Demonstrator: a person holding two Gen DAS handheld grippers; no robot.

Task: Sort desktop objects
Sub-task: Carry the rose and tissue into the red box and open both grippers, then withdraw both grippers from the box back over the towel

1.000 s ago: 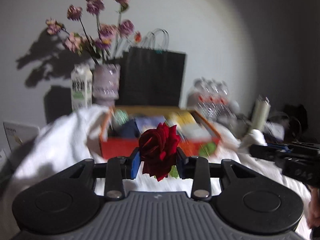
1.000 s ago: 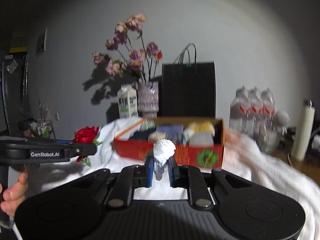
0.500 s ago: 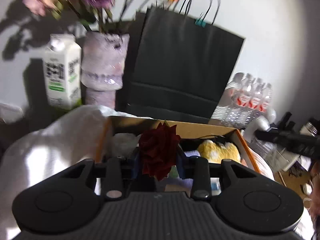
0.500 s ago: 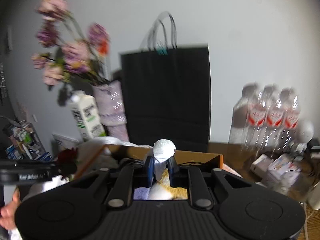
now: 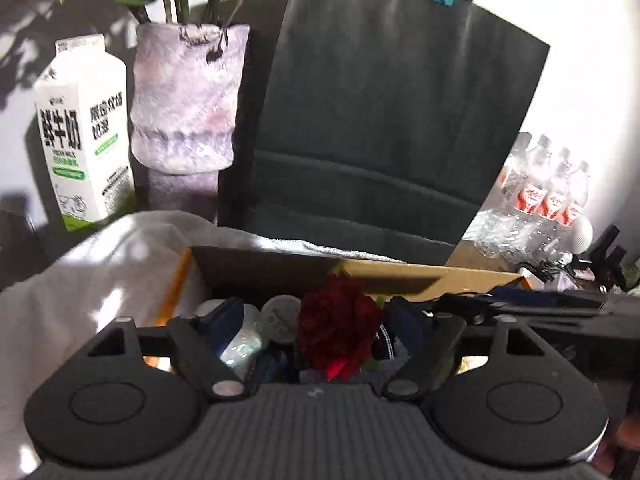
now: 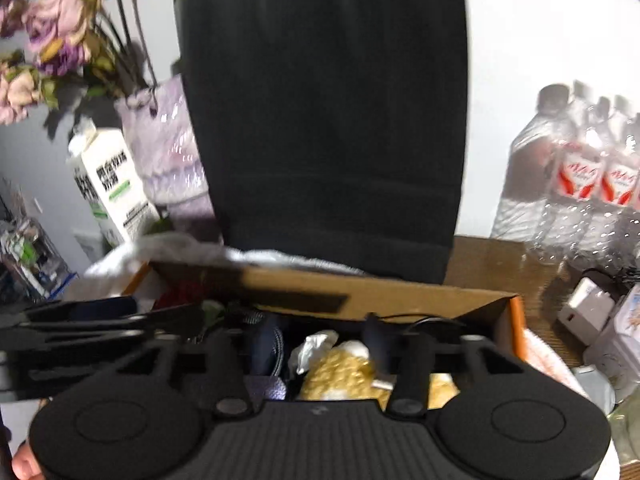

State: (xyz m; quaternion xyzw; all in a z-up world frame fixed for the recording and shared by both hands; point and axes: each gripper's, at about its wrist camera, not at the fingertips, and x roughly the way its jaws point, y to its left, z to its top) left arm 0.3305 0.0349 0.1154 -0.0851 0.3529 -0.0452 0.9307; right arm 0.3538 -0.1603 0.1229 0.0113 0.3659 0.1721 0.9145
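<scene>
Both grippers hang over an open cardboard box (image 5: 400,274) with orange sides, also in the right wrist view (image 6: 400,300). My left gripper (image 5: 316,320) is open; a red rose (image 5: 338,332) sits loose between its spread fingers, over several items in the box. My right gripper (image 6: 316,340) is open; a white crumpled paper ball (image 6: 314,350) lies below it on a yellow fluffy item (image 6: 340,376). The left gripper also shows at the left of the right wrist view (image 6: 120,320).
A black paper bag (image 5: 380,120) stands right behind the box. A milk carton (image 5: 80,132) and a purple vase (image 5: 184,108) of flowers stand at back left. Water bottles (image 6: 580,184) and small white boxes (image 6: 588,312) are at the right. A white cloth (image 5: 80,280) lies under the box.
Both grippers moved forward over the box and opened. The rose and the white paper ball were let go and now sit in the box.
</scene>
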